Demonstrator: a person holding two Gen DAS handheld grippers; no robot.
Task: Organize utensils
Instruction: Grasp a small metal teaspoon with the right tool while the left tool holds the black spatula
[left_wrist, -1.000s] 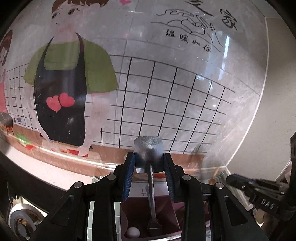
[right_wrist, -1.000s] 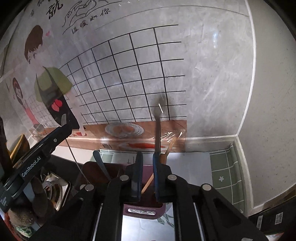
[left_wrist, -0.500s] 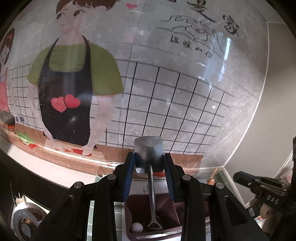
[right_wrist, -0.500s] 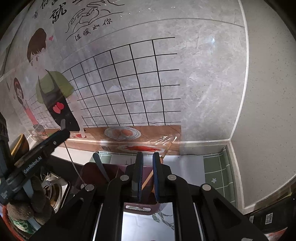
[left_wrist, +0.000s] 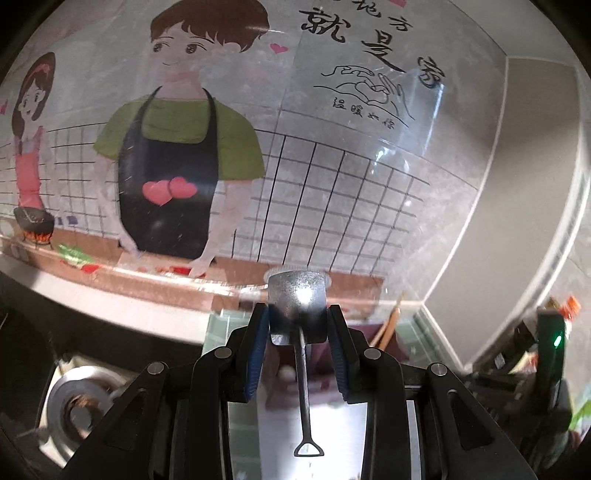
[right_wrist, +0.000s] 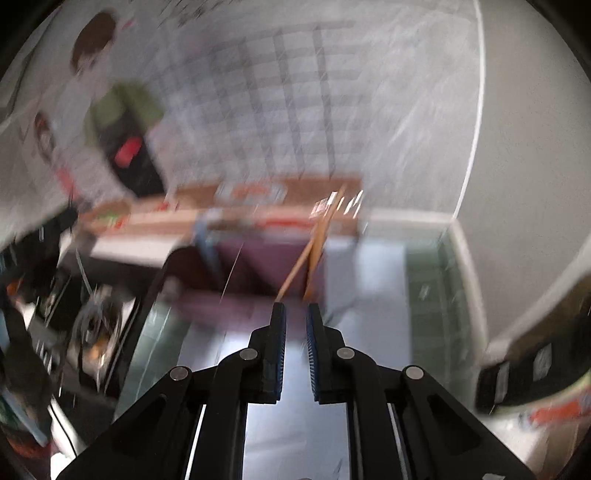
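My left gripper (left_wrist: 297, 314) is shut on the broad head of a metal spatula (left_wrist: 297, 295). Its thin handle (left_wrist: 304, 398) hangs down toward the camera. A mauve utensil holder (left_wrist: 391, 343) with wooden chopsticks (left_wrist: 388, 325) stands behind the fingers, mostly hidden. My right gripper (right_wrist: 295, 314) holds nothing; its jaws stand a narrow gap apart. In the blurred right wrist view, the mauve holder (right_wrist: 258, 266) lies just ahead with the chopsticks (right_wrist: 314, 236) leaning in its right side and a dark utensil (right_wrist: 207, 243) on its left.
A tiled wall with a cartoon sticker (left_wrist: 177, 155) rises behind the counter. A gas stove burner (left_wrist: 77, 402) is at lower left. A green patterned mat (right_wrist: 432, 295) lies right of the holder. A dark box (right_wrist: 524, 369) sits at far right.
The left gripper has lifted and pulled back with the spatula, so the holder dropped out from under it. The right gripper has let go of its utensil, drawn back, and is moving fast.
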